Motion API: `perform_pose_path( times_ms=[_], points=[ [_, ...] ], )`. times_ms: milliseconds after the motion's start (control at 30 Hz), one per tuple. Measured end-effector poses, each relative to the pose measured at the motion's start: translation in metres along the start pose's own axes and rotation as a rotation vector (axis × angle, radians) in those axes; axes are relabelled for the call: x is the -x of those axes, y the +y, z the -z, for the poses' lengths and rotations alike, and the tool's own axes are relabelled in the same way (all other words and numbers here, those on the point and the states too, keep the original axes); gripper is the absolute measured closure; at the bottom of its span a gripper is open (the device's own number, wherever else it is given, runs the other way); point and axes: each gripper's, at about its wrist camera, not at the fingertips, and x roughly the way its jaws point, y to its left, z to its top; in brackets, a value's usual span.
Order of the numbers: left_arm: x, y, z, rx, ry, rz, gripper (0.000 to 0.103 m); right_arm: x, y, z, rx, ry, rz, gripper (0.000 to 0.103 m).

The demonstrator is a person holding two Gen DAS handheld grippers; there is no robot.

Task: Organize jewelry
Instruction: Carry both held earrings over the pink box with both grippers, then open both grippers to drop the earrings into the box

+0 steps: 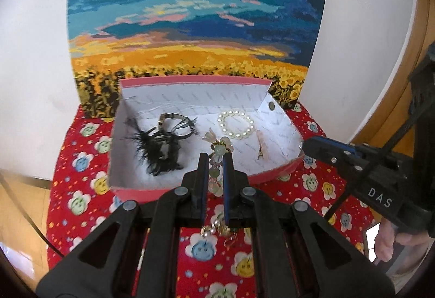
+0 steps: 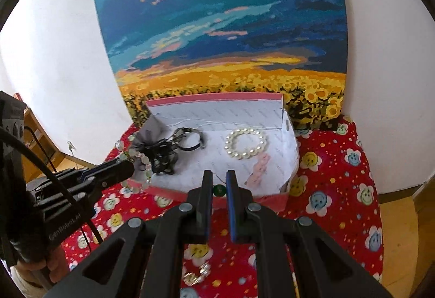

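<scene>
bead bracelet [image 1: 216, 162] hangs lengthwise along the left claw [image 1: 215, 159], top flower bead pointing at the box [image 1: 274, 171], tail dangling below the pads. left claw fully closed, pinching the bracelet over the box's near wall. right claw [image 2: 219, 180] nearly closed on a thin cord carrying a green bead [image 2: 219, 190], just above the near rim. inside the box: pearl bracelet [image 2: 246, 143], black feather piece [image 1: 160, 151], watch [image 1: 176, 125], pink hair clip [image 2: 257, 168]. small gold chain piece [image 2: 196, 275] on the red smiley-flower tabletop cloth [image 2: 334, 170]. sunflower painting [image 2: 225, 34] against the white wall.
</scene>
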Motion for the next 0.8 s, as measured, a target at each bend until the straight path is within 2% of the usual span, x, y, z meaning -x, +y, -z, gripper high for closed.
perform_pose_path(
  times_ms=[400,800],
  points=[
    [-0.062,0.001,-0.006,-0.011,0.057,-0.003,0.102,-0.048,-0.027,-0.012,-0.007,0.065,0.031,0.092],
    [-0.106,0.016,0.003,0.032,0.129,0.003,0.102,-0.089,-0.050,-0.008,-0.028,0.139,0.055,0.092]
  ],
)
